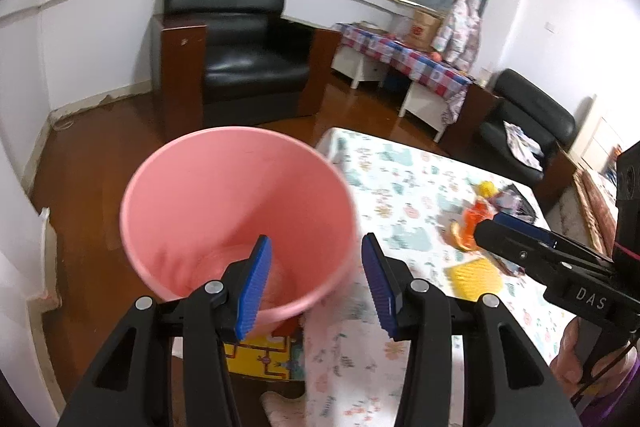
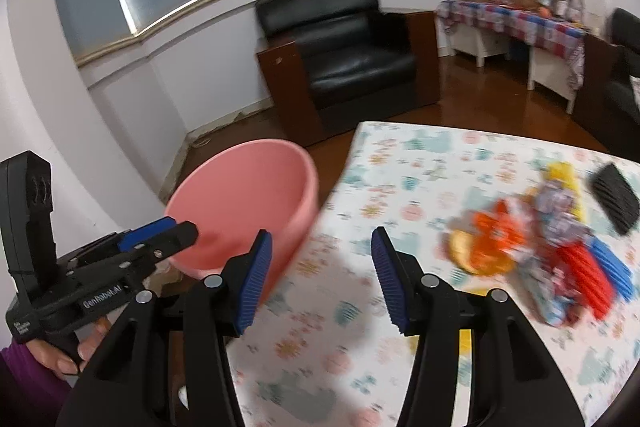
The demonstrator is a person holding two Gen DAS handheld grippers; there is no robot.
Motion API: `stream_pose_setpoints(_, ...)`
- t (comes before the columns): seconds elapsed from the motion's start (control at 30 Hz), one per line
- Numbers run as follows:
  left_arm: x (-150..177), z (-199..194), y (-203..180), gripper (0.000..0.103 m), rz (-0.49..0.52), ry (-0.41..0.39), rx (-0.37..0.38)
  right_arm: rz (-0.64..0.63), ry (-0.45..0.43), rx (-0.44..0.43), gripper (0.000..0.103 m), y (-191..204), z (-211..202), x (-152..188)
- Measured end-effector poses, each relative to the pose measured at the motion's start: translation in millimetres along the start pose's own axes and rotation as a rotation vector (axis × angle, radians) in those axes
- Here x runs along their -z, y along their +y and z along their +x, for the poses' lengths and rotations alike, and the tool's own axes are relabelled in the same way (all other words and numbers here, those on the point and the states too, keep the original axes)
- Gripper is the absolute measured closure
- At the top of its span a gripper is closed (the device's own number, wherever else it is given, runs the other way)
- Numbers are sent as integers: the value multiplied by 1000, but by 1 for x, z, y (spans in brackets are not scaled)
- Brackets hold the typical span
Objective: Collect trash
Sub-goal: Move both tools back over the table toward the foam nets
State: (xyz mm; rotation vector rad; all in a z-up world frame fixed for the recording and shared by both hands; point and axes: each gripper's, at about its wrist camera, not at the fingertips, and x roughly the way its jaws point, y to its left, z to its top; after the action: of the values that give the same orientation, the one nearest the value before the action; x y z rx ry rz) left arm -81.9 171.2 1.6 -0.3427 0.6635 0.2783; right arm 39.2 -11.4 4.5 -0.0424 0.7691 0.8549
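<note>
A pink plastic bin stood on the floor hard against the edge of the desk, its mouth open upward, which looked like a deliberate placing: rubbish could be carried off the patterned cloth and dropped in with hardly any travel. From the left wrist view the bin's inside showed bare, so the collecting seemed not yet begun. The left claw hung above the bin's near rim, its blue pads well apart with nothing between them; I judged it was stationed there to steady or tip the bin rather than to pick anything. The right claw was likewise spread and empty, poised over bare cloth and angled down towards the desk, with the rubbish lying ahead and to its right. That rubbish sat in one loose heap: an orange wrapper nearest, a crumpled printed packet behind it, a yellow piece farther back, red and blue ridged pieces on the near side, and a black ridged pad just apart from the pile. The heap was blurred, so the exact kinds could not be told. The orange wrapper, being closest to the right claw, seemed the likely first pick.
</note>
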Motion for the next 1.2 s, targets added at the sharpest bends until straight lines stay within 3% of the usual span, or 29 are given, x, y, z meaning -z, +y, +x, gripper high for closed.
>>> stream_pose_setpoints(0.37, 8, 16, -64, 57, 109, 48, 108, 118, -46, 197, 50, -80, -52, 35)
stream_pose_setpoints(0.57, 15, 34, -95, 57, 159, 97, 167, 202, -37, 258, 50, -119, -63, 55)
stream_pose_setpoints(0.9, 34, 69, -149, 57, 278, 201, 258, 254, -39, 316, 50, -157, -75, 73)
stream_pose_setpoints(1.2, 49, 91, -176, 57, 383, 263, 263, 257, -44, 316, 50, -175, -73, 68)
